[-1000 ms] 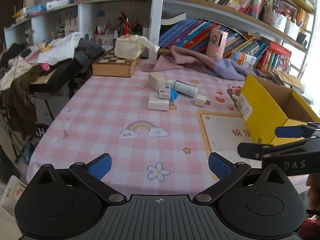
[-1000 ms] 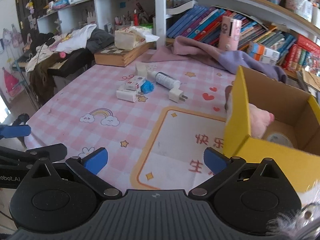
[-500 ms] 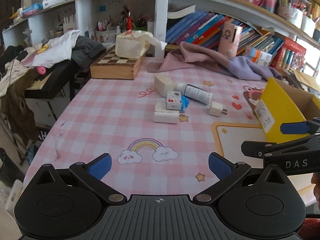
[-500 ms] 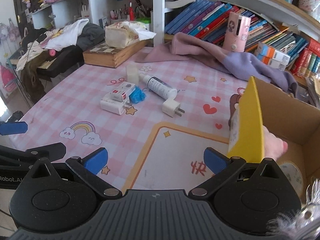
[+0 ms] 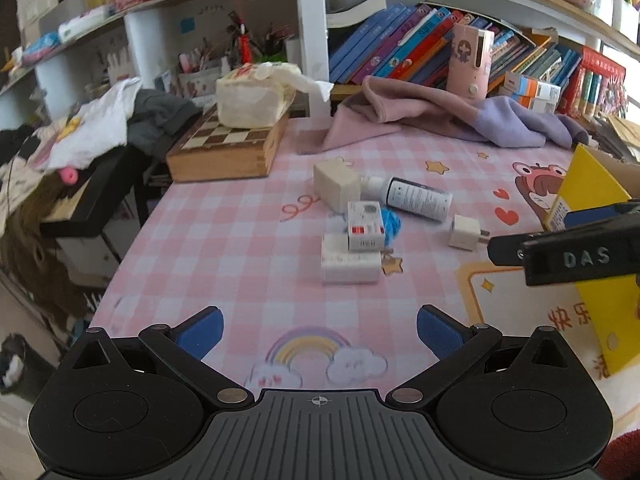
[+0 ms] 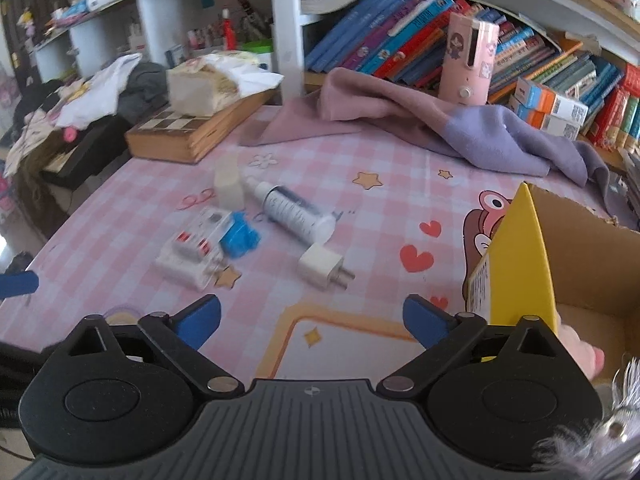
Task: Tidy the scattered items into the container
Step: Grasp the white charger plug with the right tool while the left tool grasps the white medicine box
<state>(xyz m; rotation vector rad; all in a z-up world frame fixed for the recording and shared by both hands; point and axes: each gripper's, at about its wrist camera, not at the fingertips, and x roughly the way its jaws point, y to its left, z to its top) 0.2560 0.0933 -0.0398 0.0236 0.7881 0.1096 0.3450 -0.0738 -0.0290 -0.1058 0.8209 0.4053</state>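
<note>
The yellow cardboard box (image 6: 520, 264), the container, stands at the right edge of the frame, something pink already inside. Both tongs are spread apart and hold nothing: the left tongs (image 5: 320, 330) and right tongs (image 6: 312, 316) hover low over the pink checked surface (image 5: 240, 240). Just ahead, in mid-frame, lies the scattered cluster: a white plug adapter (image 6: 322, 266), a white tube with dark label (image 6: 298, 210), a crumpled blue wrapper (image 6: 239, 238), a small red-and-white carton (image 5: 364, 230) resting on a white rectangular box (image 5: 350, 264), and a cream block (image 5: 336, 185). This looks like the approach to a pick; the adapter, nearest the right tongs, seems the likely target, needing a forward reach and a squeeze across its flat sides.
</note>
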